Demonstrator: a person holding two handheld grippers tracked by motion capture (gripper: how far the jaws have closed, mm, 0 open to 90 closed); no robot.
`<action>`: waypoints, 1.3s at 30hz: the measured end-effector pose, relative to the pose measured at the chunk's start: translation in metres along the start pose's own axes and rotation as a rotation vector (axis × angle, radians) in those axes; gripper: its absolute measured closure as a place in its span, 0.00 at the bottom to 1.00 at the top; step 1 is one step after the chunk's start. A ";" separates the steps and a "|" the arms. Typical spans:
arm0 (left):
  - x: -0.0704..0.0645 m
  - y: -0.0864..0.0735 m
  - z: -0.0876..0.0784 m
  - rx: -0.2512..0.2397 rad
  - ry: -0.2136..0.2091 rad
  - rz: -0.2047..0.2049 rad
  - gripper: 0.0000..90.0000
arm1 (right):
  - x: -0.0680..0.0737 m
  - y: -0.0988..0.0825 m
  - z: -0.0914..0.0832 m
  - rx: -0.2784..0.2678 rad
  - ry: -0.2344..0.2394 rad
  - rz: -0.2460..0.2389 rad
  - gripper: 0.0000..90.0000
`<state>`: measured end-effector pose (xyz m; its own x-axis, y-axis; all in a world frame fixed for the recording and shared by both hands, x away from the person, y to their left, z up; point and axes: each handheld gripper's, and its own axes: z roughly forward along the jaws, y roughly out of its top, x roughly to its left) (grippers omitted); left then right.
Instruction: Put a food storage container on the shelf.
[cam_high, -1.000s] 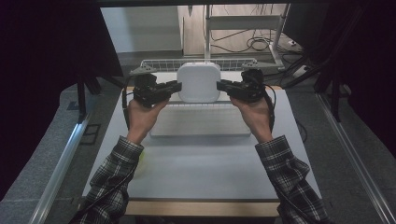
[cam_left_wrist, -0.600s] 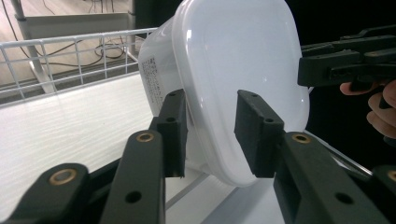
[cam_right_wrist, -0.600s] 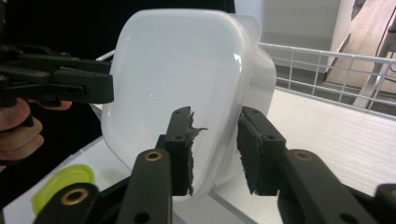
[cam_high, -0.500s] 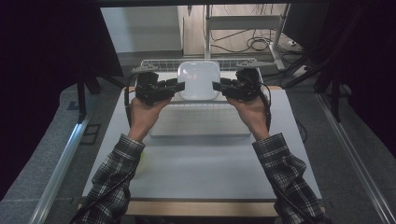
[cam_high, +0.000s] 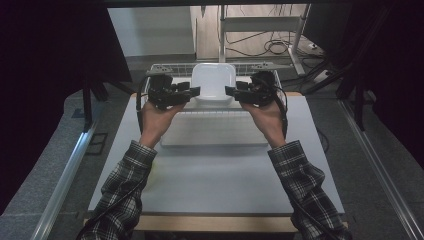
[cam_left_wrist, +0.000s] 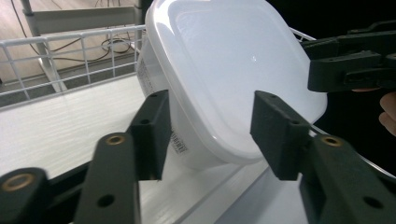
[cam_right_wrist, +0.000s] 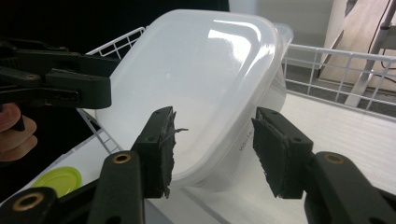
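Note:
A white plastic container (cam_high: 214, 80) with its lid on leans tilted against the wire basket (cam_high: 165, 67) at the table's far edge. My left gripper (cam_high: 194, 92) is at its left side and my right gripper (cam_high: 230, 91) at its right. In the left gripper view the container (cam_left_wrist: 233, 70) has its lower rim between the jaws of the left gripper (cam_left_wrist: 212, 135), which have just been opening and do not press on it. In the right gripper view the right gripper (cam_right_wrist: 217, 151) likewise straddles the rim of the container (cam_right_wrist: 201, 79), its jaws just opened and clear of it.
A white ribbed tray (cam_high: 215, 131) lies on the grey table (cam_high: 215, 180) in front of the basket. A yellow-green round lid (cam_right_wrist: 70, 179) lies on the table by the basket's corner. Metal shelf legs and cables (cam_high: 270, 45) stand behind the table.
The jaws of both grippers have spread apart and let go of the container. The container has shifted slightly toward the far basket and now leans there.

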<state>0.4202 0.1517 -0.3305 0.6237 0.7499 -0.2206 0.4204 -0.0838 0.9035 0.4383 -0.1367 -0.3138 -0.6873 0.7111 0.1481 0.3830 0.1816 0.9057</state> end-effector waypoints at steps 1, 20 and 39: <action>0.001 0.000 0.001 -0.002 -0.002 -0.006 0.49 | -0.001 0.000 0.000 -0.001 -0.002 0.001 0.54; 0.009 0.009 0.015 -0.032 0.078 -0.023 0.37 | -0.007 0.006 0.009 -0.036 -0.074 -0.007 0.48; -0.005 -0.003 -0.007 -0.040 0.042 0.042 0.13 | -0.005 -0.002 -0.009 -0.032 -0.010 -0.025 0.33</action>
<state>0.4116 0.1532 -0.3292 0.6113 0.7735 -0.1675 0.3675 -0.0900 0.9257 0.4356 -0.1465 -0.3125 -0.6900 0.7135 0.1213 0.3456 0.1776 0.9214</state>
